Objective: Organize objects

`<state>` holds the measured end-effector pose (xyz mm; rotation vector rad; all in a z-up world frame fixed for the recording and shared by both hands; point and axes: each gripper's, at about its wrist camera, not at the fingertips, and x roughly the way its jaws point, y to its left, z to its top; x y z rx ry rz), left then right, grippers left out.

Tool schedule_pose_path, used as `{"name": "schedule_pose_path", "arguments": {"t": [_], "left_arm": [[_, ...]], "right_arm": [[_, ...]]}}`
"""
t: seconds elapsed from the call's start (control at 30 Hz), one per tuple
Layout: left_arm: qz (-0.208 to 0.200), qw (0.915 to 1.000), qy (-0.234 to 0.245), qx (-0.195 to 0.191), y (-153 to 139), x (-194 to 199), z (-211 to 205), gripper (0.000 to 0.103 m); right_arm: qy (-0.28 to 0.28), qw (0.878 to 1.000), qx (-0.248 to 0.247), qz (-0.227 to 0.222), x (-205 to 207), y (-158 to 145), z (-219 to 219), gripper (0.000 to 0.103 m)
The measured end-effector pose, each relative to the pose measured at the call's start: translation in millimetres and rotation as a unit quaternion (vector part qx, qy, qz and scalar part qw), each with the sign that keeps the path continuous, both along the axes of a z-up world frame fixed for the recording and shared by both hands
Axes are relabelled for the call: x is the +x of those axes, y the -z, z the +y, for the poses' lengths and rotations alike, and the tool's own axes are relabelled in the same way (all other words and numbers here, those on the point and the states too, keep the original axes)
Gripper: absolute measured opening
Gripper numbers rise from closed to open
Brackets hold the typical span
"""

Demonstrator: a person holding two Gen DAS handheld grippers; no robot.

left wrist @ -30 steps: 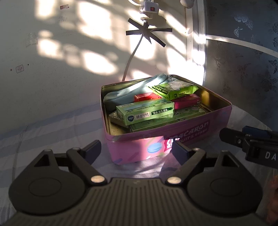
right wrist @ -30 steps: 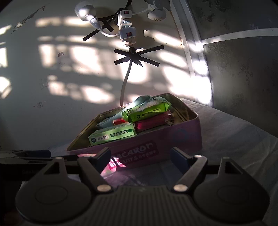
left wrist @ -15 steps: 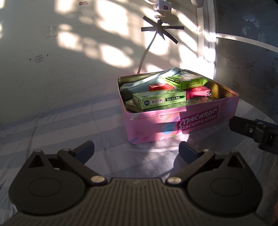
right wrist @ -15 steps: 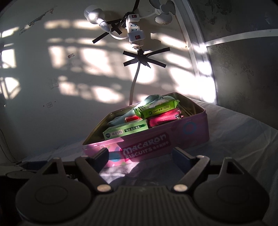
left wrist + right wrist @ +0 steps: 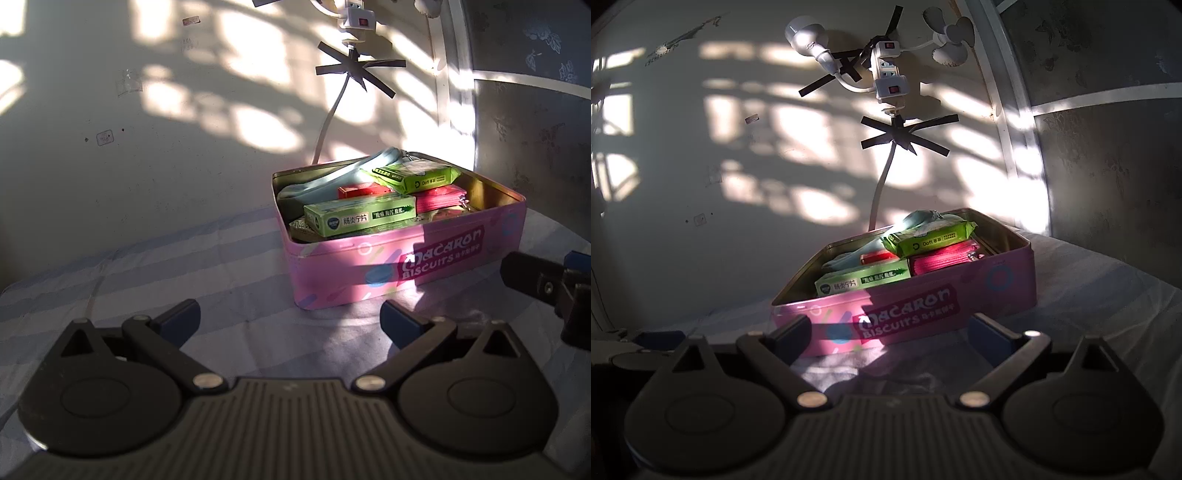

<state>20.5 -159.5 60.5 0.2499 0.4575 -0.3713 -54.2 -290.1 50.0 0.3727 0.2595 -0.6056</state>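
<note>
Pink tin [image 5: 406, 266] on striped bed sheet [image 5: 184, 273], packed with boxes; both hand-held grippers, left [image 5: 290, 321] and right [image 5: 888, 332], before tin, released, holding nothing.

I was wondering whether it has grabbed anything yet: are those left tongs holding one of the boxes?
No, the left tongs are spread wide with only striped cloth between them, short of the pink tin.

Glossy pink metal tin [image 5: 406, 254], matt striped cloth [image 5: 184, 273], smooth cardboard green box [image 5: 360, 219]
</note>
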Motion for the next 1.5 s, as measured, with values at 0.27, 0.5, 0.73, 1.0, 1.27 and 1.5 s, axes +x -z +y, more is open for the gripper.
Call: {"name": "schedule_pose_path", "arguments": {"t": [0.27, 0.5, 0.73, 1.0, 1.27, 1.5], "left_arm": [[0.005, 1.0000, -0.006, 0.002, 1.7, 0.2, 0.0, 0.103], [0.008, 0.9999, -0.005, 0.014, 5.4, -1.1, -3.1, 0.103], [0.004, 0.9997, -0.012, 0.021, 5.7, -1.8, -4.5, 0.103], [-0.012, 0.9995, -0.026, 0.015, 1.2, -3.9, -0.8, 0.103], [-0.029, 0.9990, -0.034, 0.001, -3.6, -6.4, 5.2, 0.103], [-0.056, 0.9974, -0.038, -0.023, -13.9, -14.9, 10.9, 0.103]], "right_arm": [[0.009, 1.000, 0.023, -0.006, -3.4, 4.0, -6.6, 0.098], [0.009, 0.999, 0.033, -0.009, -5.9, 6.1, -7.7, 0.100], [0.010, 0.999, 0.032, -0.009, -6.2, 6.3, -6.9, 0.102], [0.012, 0.999, 0.029, -0.009, -6.9, 7.0, -6.4, 0.102], [0.010, 1.000, 0.026, -0.008, -7.1, 7.3, -7.2, 0.102], [0.014, 1.000, 0.026, -0.009, -9.0, 7.1, -8.3, 0.102]]}}
